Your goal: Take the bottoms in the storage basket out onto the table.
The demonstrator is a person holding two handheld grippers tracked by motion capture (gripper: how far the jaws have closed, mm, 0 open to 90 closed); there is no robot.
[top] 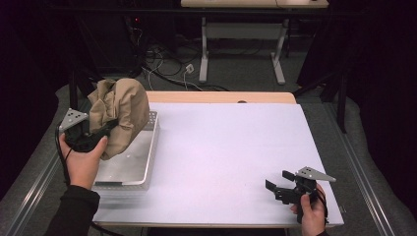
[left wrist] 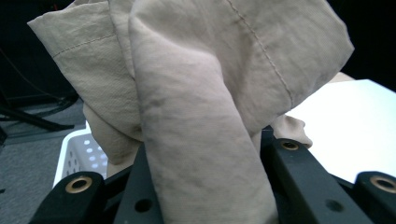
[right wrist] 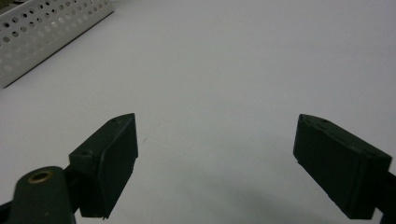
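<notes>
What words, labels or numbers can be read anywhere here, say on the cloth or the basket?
None: no writing can be read on the tan cloth, the white perforated basket, the table or either tool.

No readable text, label, brand or number anywhere (cloth, tray, table surface and gripper jaws all plain, unmarked).

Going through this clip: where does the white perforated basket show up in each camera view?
High view: white perforated basket at the table's left edge, partly hidden by the tan cloth.
Left gripper view: lower left, behind the cloth.
Right gripper view: top left corner.
Shared landmark: the white table top, beside the basket in each view.
</notes>
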